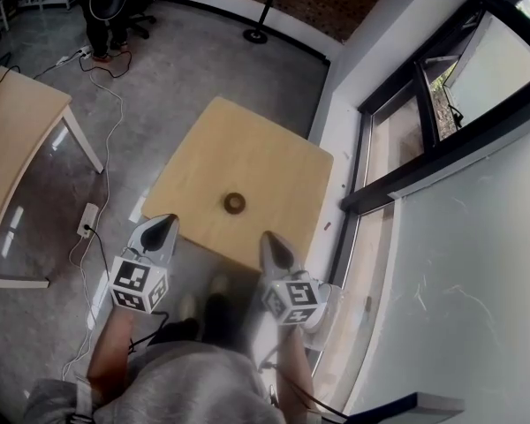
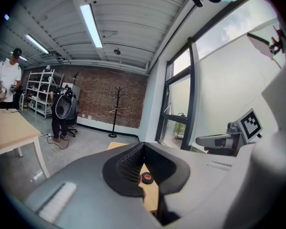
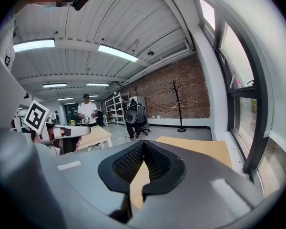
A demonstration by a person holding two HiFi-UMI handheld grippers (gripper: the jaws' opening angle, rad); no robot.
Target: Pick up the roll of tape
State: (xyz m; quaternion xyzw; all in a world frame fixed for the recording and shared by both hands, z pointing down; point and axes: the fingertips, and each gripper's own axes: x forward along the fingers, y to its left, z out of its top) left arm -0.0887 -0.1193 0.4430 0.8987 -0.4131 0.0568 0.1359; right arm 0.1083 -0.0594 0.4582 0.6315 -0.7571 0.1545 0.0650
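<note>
A small dark roll of tape lies flat near the middle of a square, light wooden table. Both grippers hover short of the table's near edge and point toward it. My left gripper is at the near left corner, my right gripper at the near edge, right of the roll. Each has its jaws together with nothing held. In the left gripper view the roll shows low in the slot behind the closed tips. The right gripper view shows closed tips over bare table; the roll is hidden there.
A second wooden table stands at the left. A power strip and cables lie on the grey floor between the tables. A person stands by a chair at the far left. A window wall runs along the right.
</note>
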